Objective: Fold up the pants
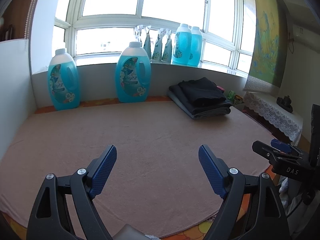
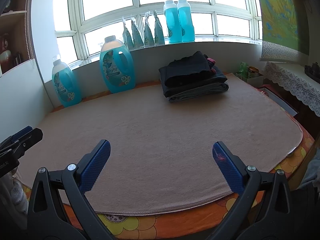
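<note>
A stack of folded dark pants point(image 1: 200, 98) lies at the far right of the pink towel-covered table point(image 1: 140, 140); it also shows in the right wrist view point(image 2: 192, 78). My left gripper point(image 1: 158, 152) is open and empty, held above the near part of the towel. My right gripper point(image 2: 161, 147) is open and empty above the towel's near edge point(image 2: 160, 208), with a bit of red lint on its right pad point(image 2: 220, 156). Each gripper shows at the edge of the other's view: the right one point(image 1: 280, 152) and the left one point(image 2: 22, 138).
Two big blue detergent bottles point(image 1: 64, 80) point(image 1: 133, 74) stand at the table's back edge. More bottles point(image 1: 186, 44) and pouches point(image 1: 158, 44) sit on the windowsill. A lace-covered shelf point(image 1: 274, 114) and tins point(image 2: 252, 73) are to the right. An orange floral cloth point(image 2: 140, 224) lies under the towel.
</note>
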### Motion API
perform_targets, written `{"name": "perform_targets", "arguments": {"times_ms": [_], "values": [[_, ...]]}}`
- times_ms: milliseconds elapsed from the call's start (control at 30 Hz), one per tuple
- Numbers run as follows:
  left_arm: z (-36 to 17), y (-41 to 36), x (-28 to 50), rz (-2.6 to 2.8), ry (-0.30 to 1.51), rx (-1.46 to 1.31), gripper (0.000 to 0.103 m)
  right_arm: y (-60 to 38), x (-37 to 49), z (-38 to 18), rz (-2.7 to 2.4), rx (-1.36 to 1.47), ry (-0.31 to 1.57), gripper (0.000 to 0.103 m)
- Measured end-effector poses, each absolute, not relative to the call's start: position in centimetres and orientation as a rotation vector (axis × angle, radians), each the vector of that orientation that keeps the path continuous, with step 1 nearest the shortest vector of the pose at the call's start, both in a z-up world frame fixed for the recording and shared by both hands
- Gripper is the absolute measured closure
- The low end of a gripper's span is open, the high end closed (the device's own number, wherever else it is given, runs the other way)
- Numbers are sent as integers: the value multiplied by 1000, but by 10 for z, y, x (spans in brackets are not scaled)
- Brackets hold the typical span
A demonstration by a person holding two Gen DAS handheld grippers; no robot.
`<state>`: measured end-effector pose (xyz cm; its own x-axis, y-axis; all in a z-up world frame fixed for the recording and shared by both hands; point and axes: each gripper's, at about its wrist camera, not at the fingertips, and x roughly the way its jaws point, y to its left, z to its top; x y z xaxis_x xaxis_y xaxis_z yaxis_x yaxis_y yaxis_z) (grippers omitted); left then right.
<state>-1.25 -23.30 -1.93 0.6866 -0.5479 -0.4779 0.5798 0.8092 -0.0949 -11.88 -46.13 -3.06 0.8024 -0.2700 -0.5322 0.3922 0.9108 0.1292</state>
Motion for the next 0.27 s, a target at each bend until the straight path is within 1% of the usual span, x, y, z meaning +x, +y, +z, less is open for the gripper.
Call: {"name": "perform_targets", "arguments": {"times_ms": [267], "values": [[-22,-233,-12,-628,522,67,19,-460,-114,-32,-350,234,539,0]]}}
